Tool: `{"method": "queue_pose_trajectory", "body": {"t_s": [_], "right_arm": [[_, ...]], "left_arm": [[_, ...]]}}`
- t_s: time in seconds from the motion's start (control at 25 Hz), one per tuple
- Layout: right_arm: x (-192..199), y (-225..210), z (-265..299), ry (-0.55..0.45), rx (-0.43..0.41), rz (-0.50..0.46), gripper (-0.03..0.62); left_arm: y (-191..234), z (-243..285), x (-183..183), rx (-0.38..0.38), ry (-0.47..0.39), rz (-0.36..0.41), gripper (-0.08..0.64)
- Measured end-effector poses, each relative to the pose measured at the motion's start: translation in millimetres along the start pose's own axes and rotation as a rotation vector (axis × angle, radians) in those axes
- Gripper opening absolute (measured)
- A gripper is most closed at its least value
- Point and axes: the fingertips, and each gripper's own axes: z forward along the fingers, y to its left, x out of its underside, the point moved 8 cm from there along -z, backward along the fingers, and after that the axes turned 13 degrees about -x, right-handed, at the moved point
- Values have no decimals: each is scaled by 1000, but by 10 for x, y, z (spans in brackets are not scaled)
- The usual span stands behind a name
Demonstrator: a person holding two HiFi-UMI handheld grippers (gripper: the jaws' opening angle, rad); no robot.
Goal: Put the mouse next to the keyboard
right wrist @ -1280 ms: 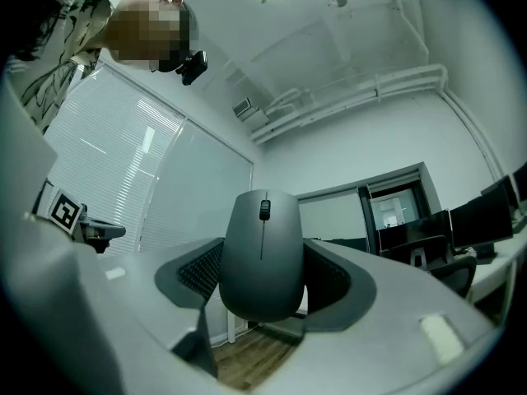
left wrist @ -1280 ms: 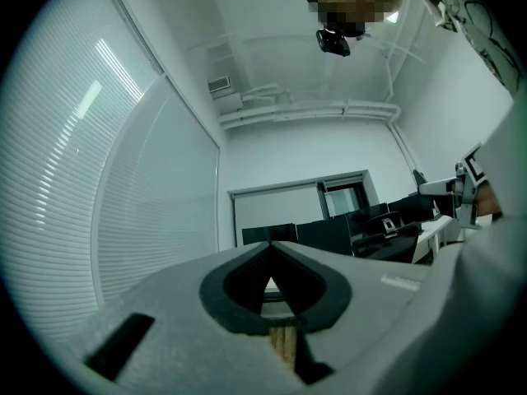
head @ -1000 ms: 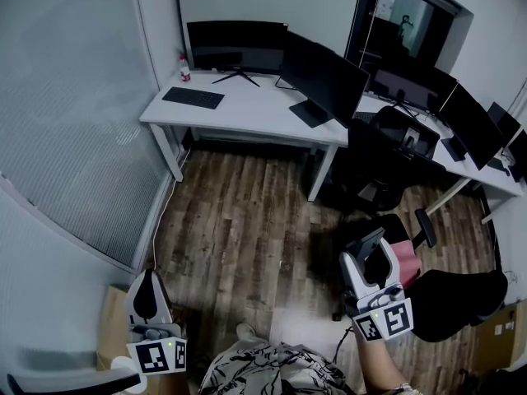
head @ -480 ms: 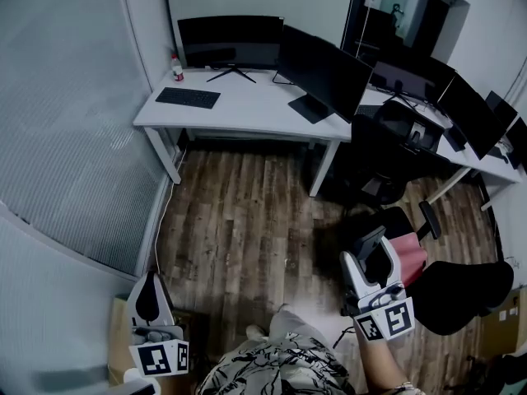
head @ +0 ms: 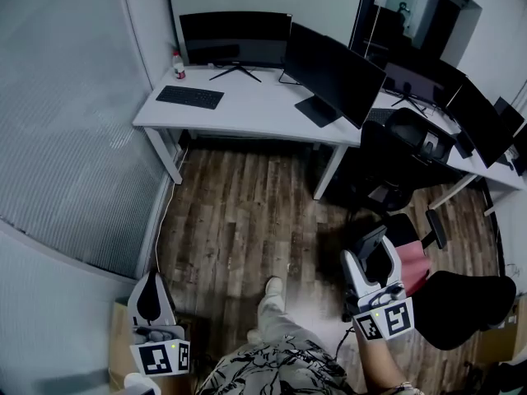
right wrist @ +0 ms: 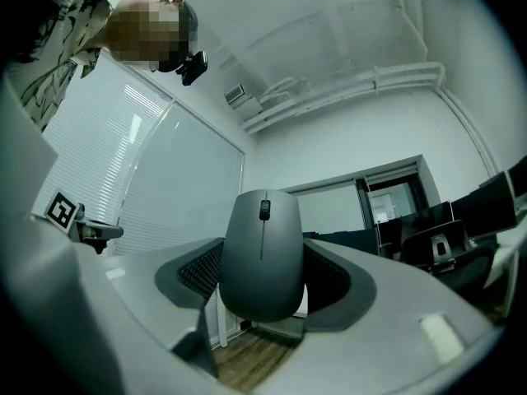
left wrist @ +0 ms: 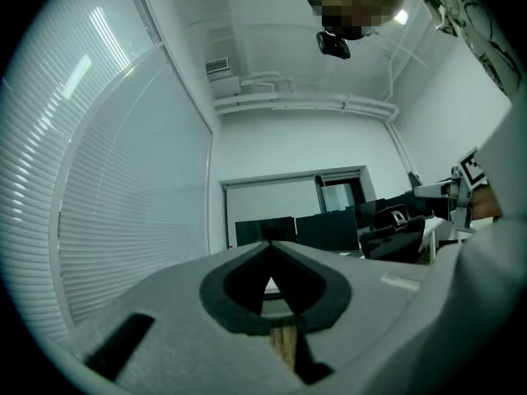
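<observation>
Within the right hand-held gripper [right wrist: 265, 241], mouse [right wrist: 262, 257] sits clamped, underside hidden.

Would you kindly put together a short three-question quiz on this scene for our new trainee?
1. True or false: the right gripper has the mouse clamped between its jaws.
2. Where does the keyboard lie? A) on the white desk; B) on the wooden floor; C) on an office chair.
3. Fill the gap: the left gripper has its jaws ____, with nothing between them.

Key: 1 true; 2 A; 3 together.
</observation>
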Motion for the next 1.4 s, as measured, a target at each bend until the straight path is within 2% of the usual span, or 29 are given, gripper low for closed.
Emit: {"method": "queue_pose_trajectory", "body": {"t_s": [0.6, 0.92, 1.2, 1.4], "right_arm": [[108, -963, 1292, -16, -35, -25, 301], [179, -1560, 1732, -24, -41, -36, 301], [248, -1980, 1993, -28, -58, -18, 301], [365, -2140, 2113, -16, -73, 4, 301]], "left_arm": [[-179, 1544, -72, -26, -34, -1, -5], [-438, 2203, -53, -43, -41, 1, -5], [-663, 2592, -82, -59, -35, 0, -5], [-709, 2656, -29, -87, -15, 6, -5]]}}
